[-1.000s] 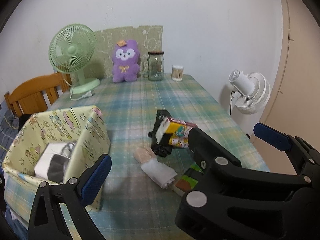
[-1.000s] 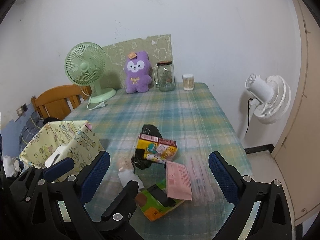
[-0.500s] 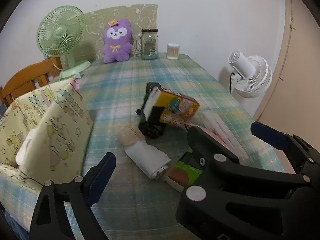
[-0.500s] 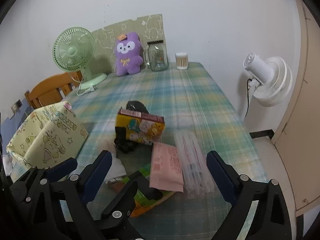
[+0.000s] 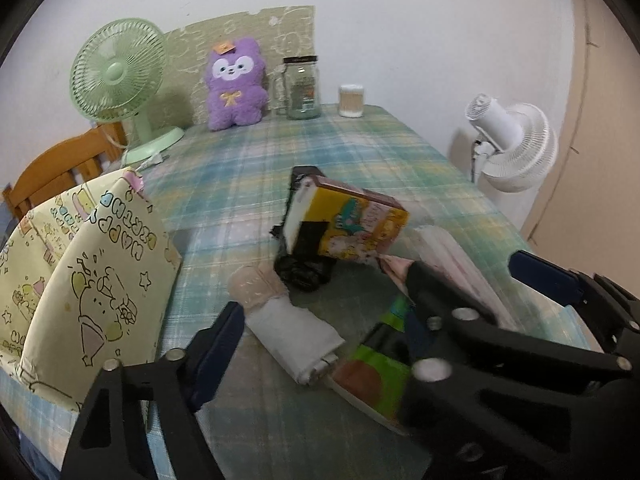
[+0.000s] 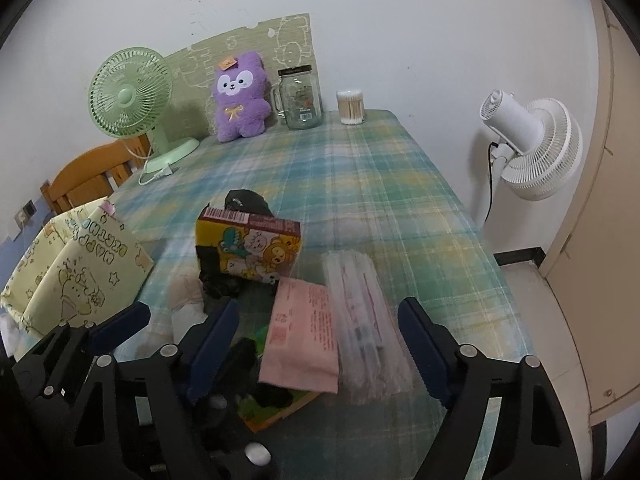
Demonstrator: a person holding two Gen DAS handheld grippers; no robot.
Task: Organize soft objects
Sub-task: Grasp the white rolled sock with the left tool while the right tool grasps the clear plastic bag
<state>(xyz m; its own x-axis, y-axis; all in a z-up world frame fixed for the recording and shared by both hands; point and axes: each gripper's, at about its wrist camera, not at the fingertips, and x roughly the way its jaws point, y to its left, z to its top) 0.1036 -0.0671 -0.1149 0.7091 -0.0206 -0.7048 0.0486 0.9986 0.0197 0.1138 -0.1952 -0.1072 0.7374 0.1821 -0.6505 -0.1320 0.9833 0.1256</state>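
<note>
With the yellow cartoon-print box [image 6: 250,250] as my landmark: the yellow patterned fabric bin [image 5: 80,280] stands well left of it on the plaid counter [image 5: 340,152]. My left claw [image 5: 368,312], jaws just narrowing but spread, hangs over the white rolled cloth [image 5: 296,332] in front of the box. I should straddle its middle before squeezing. My right claw [image 6: 320,340], likewise spread and empty, brackets the pink soft packet [image 6: 302,340], front-right.

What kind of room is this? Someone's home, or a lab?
Most likely a lived-in home: a table under a plaid tablecloth, a purple plush bunny toy against the wall, a green desk fan and a wooden chair beside it.
</note>
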